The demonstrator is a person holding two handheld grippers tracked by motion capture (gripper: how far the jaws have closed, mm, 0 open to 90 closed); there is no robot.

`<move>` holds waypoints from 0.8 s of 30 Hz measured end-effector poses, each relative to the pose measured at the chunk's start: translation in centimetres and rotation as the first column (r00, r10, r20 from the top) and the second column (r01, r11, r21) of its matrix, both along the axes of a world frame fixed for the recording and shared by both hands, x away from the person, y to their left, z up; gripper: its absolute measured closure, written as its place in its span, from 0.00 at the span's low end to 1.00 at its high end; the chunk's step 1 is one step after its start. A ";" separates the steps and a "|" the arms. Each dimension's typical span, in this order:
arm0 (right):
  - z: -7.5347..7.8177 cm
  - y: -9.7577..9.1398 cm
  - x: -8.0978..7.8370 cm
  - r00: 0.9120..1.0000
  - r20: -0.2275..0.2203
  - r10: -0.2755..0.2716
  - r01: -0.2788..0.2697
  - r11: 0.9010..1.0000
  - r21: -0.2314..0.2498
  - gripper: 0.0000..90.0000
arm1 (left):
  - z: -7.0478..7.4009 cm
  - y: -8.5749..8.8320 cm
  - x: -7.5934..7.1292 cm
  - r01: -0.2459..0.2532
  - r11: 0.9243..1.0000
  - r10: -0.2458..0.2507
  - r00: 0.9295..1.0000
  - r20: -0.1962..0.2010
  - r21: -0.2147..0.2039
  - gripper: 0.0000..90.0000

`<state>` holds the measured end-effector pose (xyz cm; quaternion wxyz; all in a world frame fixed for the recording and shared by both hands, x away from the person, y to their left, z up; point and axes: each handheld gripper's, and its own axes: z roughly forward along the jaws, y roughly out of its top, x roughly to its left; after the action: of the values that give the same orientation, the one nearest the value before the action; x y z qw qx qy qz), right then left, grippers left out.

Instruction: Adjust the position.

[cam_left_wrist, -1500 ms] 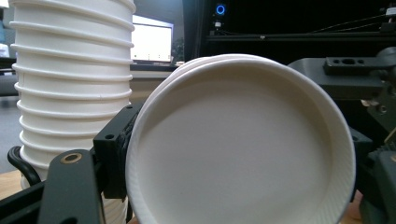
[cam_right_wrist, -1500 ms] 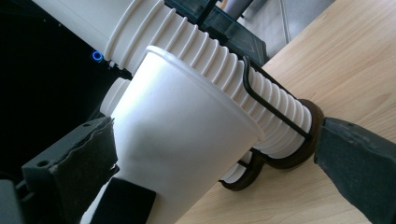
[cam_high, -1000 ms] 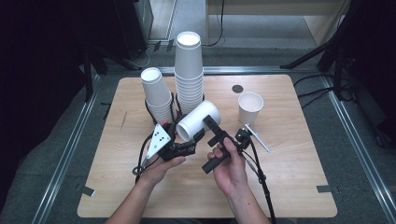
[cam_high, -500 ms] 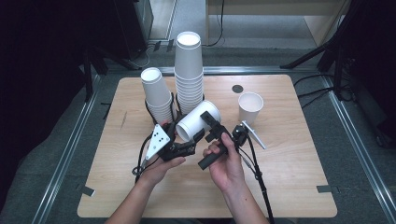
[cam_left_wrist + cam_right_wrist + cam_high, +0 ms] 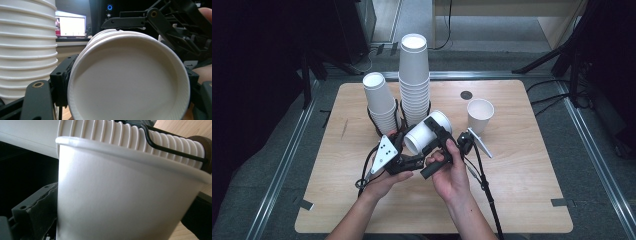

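A white paper cup [image 5: 424,134] is held on its side above the middle of the table, just in front of the cup stacks. From the lower left, my left gripper [image 5: 411,147] is shut on the cup's near end. In the left gripper view that round end [image 5: 127,82] sits between the two black jaws. From the lower right, my right gripper [image 5: 428,131] is shut across the cup's wall, one jaw lying over the top of it. In the right gripper view the cup's wall and rolled rim [image 5: 120,195] stand between the jaws.
A tall cup stack [image 5: 414,80] and a shorter leaning stack [image 5: 379,100] stand in wire holders right behind the held cup. A single upright cup [image 5: 480,115] and a dark disc [image 5: 466,94] are at the back right. Bare wooden table [image 5: 522,195] lies at the front and right.
The right hand has edged slightly left and away, towards the stacks. The left hand and the cup have stayed about where they were.
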<state>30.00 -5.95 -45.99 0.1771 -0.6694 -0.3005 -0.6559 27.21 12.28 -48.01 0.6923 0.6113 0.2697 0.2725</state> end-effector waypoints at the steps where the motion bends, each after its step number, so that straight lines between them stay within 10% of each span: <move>1: 0.0 0.0 0.0 1.000 0.000 0.000 0.000 1.000 0.000 0.00 | 0.0 0.0 0.0 0.002 1.000 -0.002 1.000 -0.001 0.002 0.25; 24: 0.3 -0.1 -0.3 0.999 0.033 0.017 -0.019 0.999 0.045 0.14 | 0.5 1.0 0.2 0.062 0.997 -0.065 0.996 -0.068 -0.048 0.21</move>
<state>29.69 -6.02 -45.73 0.1933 -0.6518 -0.2943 -0.6717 27.40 13.26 -47.54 0.7049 0.6125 0.2802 0.2225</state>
